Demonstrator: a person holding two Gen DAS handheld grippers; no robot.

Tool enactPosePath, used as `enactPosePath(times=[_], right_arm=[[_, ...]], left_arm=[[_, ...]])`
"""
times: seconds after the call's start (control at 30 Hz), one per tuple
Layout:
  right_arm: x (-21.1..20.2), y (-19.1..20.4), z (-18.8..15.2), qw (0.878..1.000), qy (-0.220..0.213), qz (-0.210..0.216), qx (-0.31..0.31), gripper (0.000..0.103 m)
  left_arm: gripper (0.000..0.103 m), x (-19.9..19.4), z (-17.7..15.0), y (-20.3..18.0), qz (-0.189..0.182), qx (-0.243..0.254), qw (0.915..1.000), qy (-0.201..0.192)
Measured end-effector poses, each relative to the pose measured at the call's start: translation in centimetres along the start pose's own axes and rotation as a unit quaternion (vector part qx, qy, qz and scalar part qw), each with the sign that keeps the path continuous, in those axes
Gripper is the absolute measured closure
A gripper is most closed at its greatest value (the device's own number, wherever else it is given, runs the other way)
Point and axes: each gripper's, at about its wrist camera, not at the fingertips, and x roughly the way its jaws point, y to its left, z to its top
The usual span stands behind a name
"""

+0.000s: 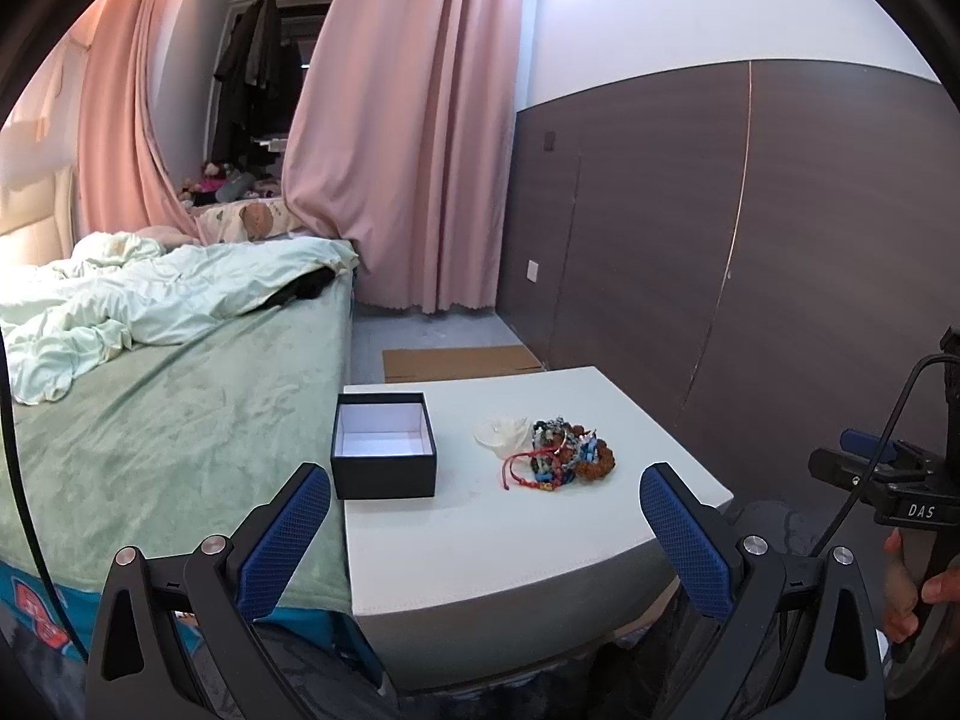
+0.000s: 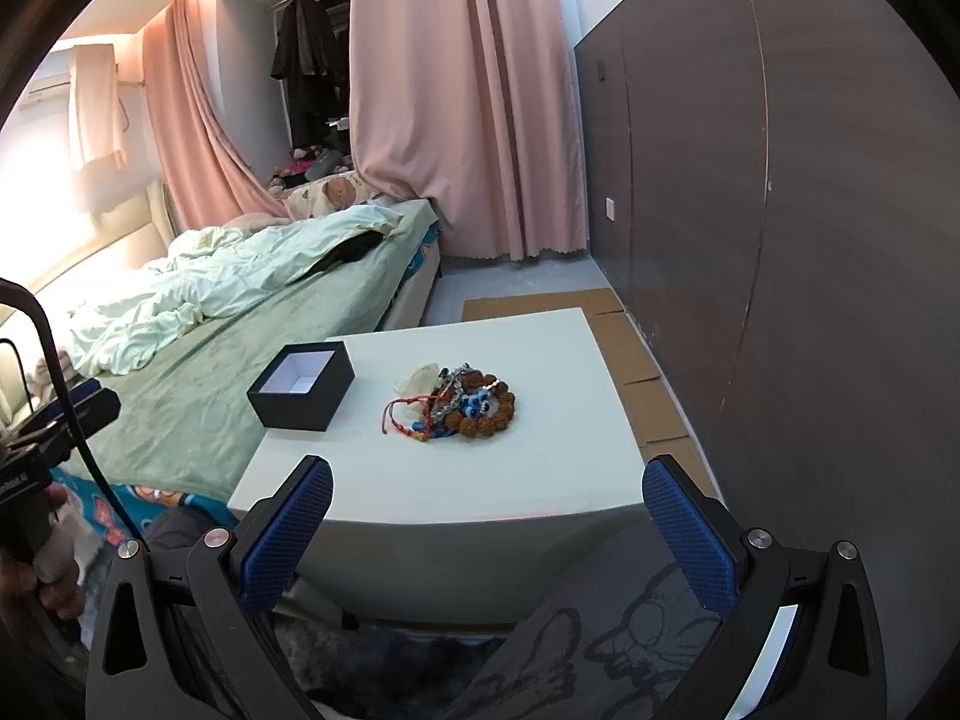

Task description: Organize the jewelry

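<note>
A pile of bracelets [image 1: 561, 455] lies on a white bedside table [image 1: 480, 528], with a brown bead bracelet, a red cord bracelet [image 1: 522, 463] and a pale translucent piece [image 1: 501, 433]. An open black box [image 1: 384, 445] with a white, empty inside stands to its left. My left gripper [image 1: 485, 507] is open and empty, held back over the table's near edge. In the right wrist view the pile [image 2: 459, 405] and the box [image 2: 302, 387] sit on the table [image 2: 450, 480]. My right gripper [image 2: 487, 507] is open and empty, in front of the table's near edge.
A bed with a green cover [image 1: 168, 420] and crumpled quilt touches the table's left side. A dark wood wall panel [image 1: 750, 252] runs along the right. Cardboard sheets [image 2: 636, 360] lie on the floor beyond and right of the table. Pink curtains [image 1: 408, 150] hang behind.
</note>
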Motion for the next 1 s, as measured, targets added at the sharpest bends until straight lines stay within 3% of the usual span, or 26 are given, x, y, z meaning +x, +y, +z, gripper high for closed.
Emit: enactPosePath(times=[0.27, 0.63, 1.0], right_arm=[[1.4, -0.5, 0.6, 1.000, 0.007, 0.003, 0.000, 0.000], [4.6, -2.8, 1.7, 0.999, 0.017, 0.022, 0.034, 0.000], [8.6, -5.1, 2.5, 0.996, 0.034, 0.048, 0.074, 0.002]], left_arm=[[0.000, 1.1, 1.2, 0.4, -0.008, -0.003, 0.9999, 0.007], [0.001, 6.2, 4.0, 0.8, -0.041, -0.010, 0.9981, 0.044], [0.024, 13.1, 4.1, 0.2, -0.076, -0.018, 0.9906, 0.112]])
